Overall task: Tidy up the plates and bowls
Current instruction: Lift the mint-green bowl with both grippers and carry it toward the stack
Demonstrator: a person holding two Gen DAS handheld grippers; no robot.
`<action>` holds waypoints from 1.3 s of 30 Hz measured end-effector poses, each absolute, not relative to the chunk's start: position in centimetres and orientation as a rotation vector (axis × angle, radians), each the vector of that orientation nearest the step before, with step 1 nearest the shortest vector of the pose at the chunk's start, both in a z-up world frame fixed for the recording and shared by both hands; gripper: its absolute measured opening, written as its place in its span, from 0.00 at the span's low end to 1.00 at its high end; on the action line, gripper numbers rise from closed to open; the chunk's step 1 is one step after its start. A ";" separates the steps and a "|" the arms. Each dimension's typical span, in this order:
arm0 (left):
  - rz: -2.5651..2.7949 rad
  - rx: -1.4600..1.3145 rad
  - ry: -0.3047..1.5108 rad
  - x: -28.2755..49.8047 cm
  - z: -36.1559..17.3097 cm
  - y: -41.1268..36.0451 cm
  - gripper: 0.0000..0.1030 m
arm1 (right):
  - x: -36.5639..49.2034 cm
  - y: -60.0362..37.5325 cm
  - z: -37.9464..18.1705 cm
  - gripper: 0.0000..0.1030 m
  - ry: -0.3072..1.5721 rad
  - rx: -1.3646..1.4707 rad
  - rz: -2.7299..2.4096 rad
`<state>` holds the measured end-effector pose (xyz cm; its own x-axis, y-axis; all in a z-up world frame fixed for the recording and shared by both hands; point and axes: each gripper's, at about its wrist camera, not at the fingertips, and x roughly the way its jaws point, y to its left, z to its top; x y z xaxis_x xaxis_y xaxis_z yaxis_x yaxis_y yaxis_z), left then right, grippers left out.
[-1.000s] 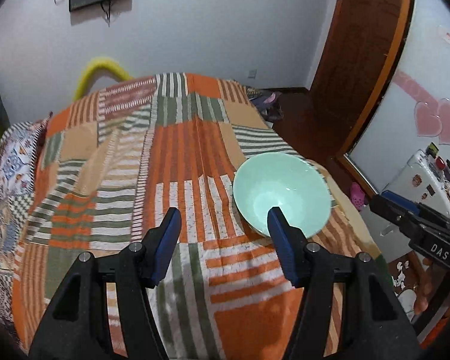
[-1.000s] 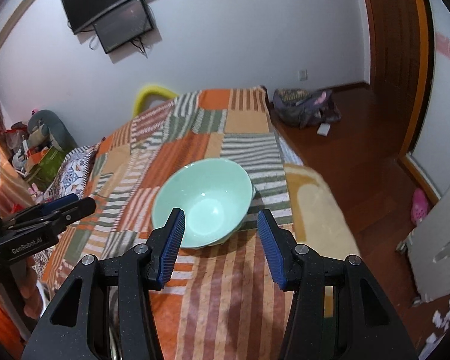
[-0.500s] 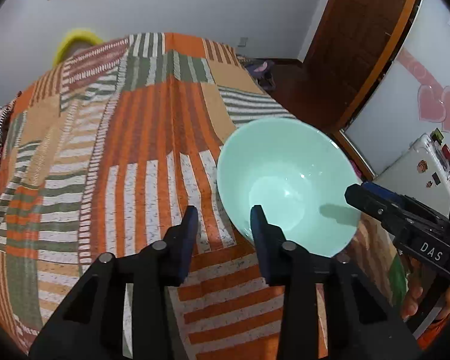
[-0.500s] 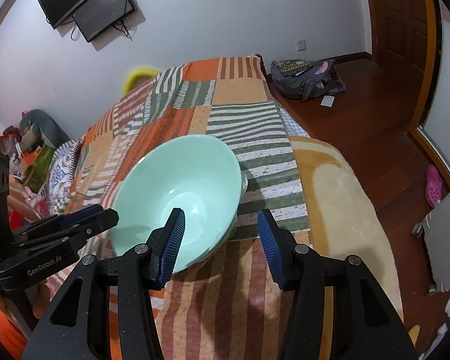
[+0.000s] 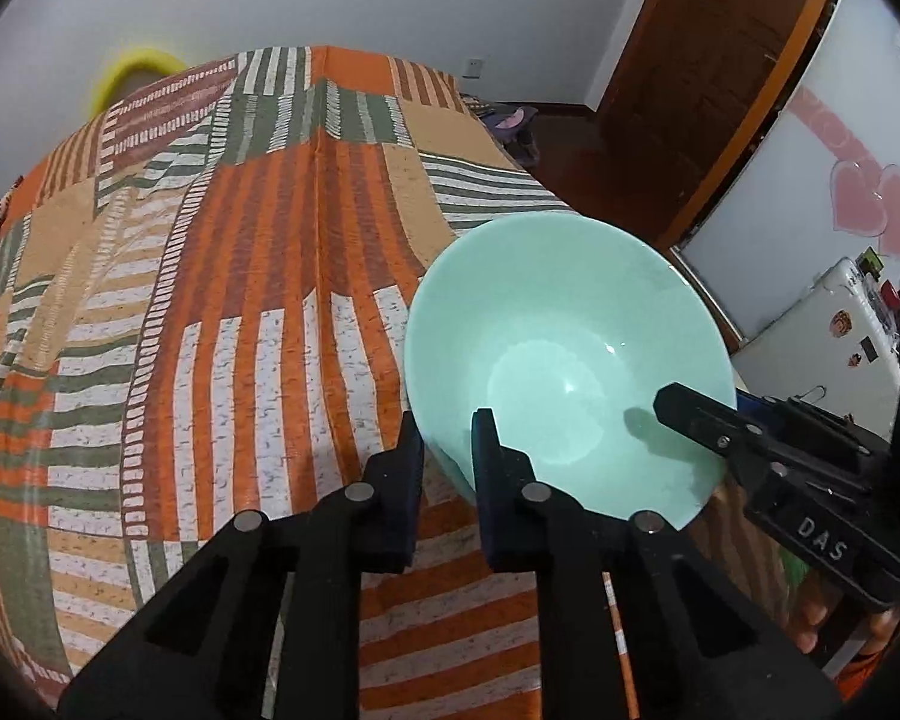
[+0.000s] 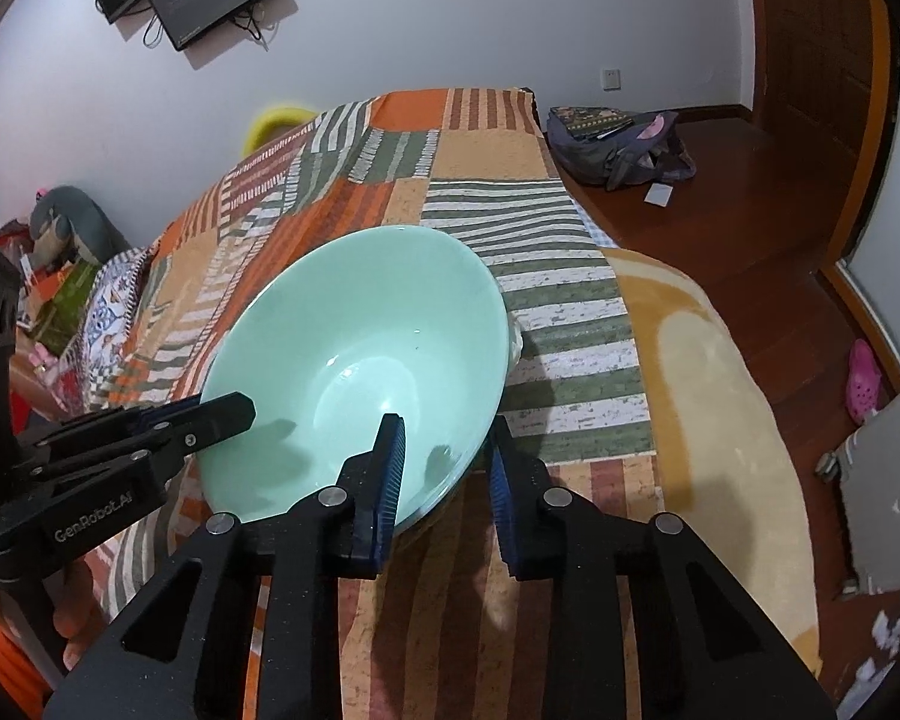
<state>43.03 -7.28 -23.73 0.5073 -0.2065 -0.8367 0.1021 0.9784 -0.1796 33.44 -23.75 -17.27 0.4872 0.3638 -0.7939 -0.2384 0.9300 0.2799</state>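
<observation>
bowl: your mint-green bowl (image 5: pixel 570 354) sits on the striped bedspread (image 5: pixel 240 276), near its right edge.
left gripper (image 5: pixel 447 441): jaws closing on the bowl's near rim.
right gripper (image 6: pixel 444 450): closing over the opposite rim.

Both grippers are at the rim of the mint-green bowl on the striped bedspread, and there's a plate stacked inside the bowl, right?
Not quite: the mint-green bowl is empty, with no plate inside; the left wrist view shows its bare bottom. The rest holds: the left gripper and right gripper are both closing with the rim between their jaws, and the bowl sits on the striped bedspread.
</observation>
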 end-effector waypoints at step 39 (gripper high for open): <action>-0.114 -0.107 0.831 21.5 -10.2 -1.3 0.13 | 19.7 -17.1 -7.8 0.24 0.833 0.080 0.522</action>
<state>21.47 -1.32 -10.17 0.6689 -0.1431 -0.7295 0.0591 0.9884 -0.1396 19.67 -17.09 -7.84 0.5549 0.4721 -0.6850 -0.4104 0.8716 0.2683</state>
